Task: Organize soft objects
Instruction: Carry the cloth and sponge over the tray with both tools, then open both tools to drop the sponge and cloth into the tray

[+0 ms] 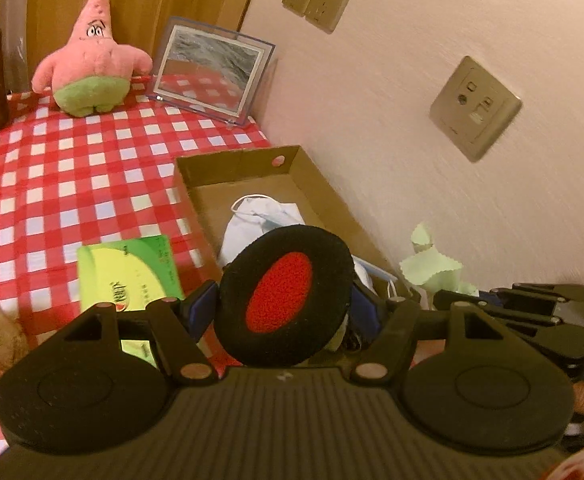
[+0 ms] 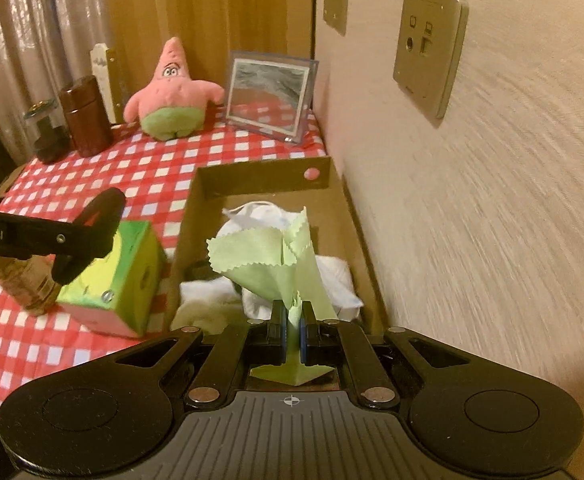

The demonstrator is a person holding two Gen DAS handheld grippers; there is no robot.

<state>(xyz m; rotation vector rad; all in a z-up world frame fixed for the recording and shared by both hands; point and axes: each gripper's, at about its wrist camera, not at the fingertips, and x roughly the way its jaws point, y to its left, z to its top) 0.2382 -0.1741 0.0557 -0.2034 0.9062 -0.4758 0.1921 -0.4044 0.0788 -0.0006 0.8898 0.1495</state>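
Your left gripper (image 1: 283, 300) has its fingers clamped on a round black foam pad with a red centre (image 1: 285, 294), sitting just over the near end of the cardboard box (image 1: 227, 168). Your right gripper (image 2: 292, 320) has its fingers pinched together on the pale green cloth (image 2: 279, 264), above the white fabric (image 2: 332, 276) in that box by the wall on the right.

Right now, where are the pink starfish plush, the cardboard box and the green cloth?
pink starfish plush (image 2: 170, 92): right wrist view, on its pink belly.
cardboard box (image 2: 257, 180): right wrist view, on its far wall.
green cloth (image 2: 259, 260): right wrist view, on the spread upper part above the closed fingers.
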